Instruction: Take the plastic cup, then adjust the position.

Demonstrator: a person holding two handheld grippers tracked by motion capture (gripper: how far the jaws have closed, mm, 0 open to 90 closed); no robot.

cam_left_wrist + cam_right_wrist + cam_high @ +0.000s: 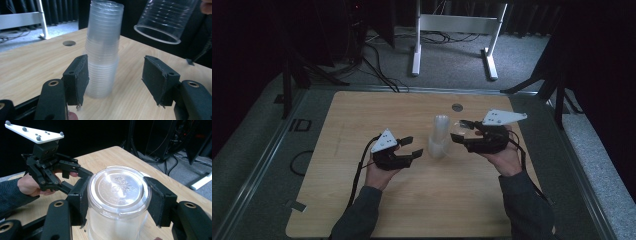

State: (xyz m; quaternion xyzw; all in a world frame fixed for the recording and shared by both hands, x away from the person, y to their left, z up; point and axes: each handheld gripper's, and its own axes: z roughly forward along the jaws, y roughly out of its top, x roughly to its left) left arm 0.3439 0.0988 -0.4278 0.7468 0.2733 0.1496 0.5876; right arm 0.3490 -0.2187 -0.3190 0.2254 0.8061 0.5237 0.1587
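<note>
Two grippers, one stack of clear cups mid-table, one cup lifted off.
Right gripper (pixel 116 202) clamps a single clear cup (pixel 117 195) upside down, beside the stack's top, likely peeled off or going back on (can't say which). Left gripper (pixel 116 80) sits by the cup stack (pixel 103 50) on the table (pixel 362 125), jaws apart and empty, stack beyond them, probably placed to steady it.

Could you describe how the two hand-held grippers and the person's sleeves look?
Both are black with two flat, dark padded jaws on jointed links. The left hand-held gripper and the right hand-held gripper each carry a pale three-cornered plate with small grey studs on top. A black cable trails from each. The sleeves are dark grey.
</note>
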